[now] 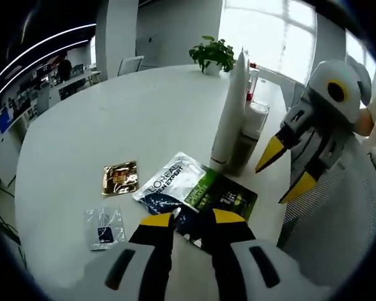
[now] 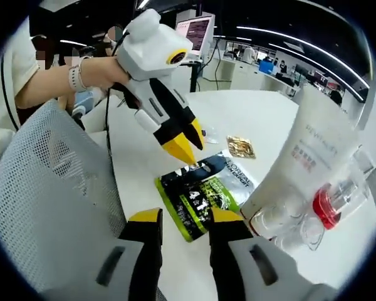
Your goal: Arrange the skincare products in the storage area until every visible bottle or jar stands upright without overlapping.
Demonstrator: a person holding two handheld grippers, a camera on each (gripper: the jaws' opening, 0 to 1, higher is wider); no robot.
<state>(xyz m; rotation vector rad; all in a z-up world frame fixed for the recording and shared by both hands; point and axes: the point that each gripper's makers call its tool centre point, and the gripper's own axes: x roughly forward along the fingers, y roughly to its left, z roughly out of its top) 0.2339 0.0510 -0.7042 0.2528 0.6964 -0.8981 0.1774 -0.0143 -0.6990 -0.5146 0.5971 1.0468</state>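
On the white table [image 1: 81,125]: three flat sachets; one upright tube [image 1: 230,106].

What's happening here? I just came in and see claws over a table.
A person holds a claw in each hand over a white round table. The left claw and right claw both hover open above flat sachets, gripping nothing. A gold sachet and a clear one lie apart nearby. A tall white tube stands upright beside a small group of clear bottles. The sachets still lie flat and overlap each other.
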